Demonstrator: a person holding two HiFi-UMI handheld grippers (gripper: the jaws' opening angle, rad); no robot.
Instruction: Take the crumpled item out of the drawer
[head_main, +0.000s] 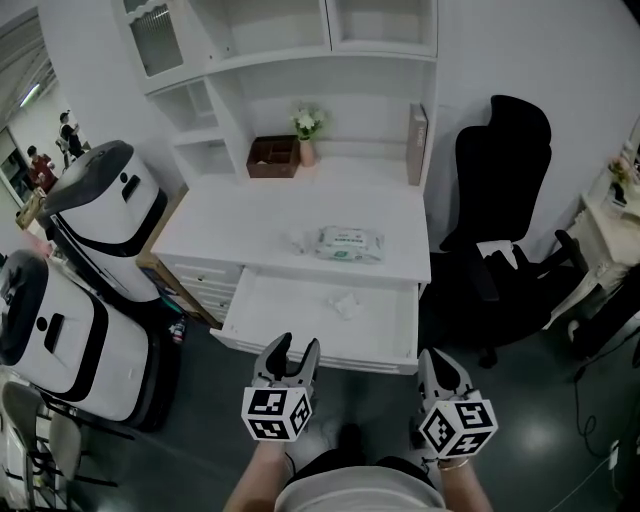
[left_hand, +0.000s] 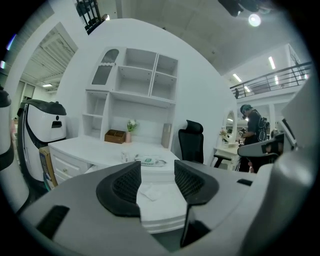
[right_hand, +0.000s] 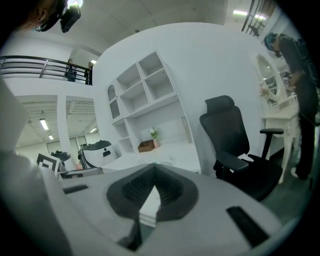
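The crumpled white item lies in the open drawer of the white desk, toward the drawer's right half. My left gripper hovers just in front of the drawer's front edge, jaws open and empty. In the left gripper view the crumpled item shows through the gap between the open fingers, well beyond them. My right gripper hangs to the right of the drawer's front corner, shut, holding nothing. In the right gripper view its tips meet.
A pack of wipes lies on the desk top above the drawer. At the back stand a wooden box and a small flower vase. A black office chair stands right of the desk. Two white machines stand at the left.
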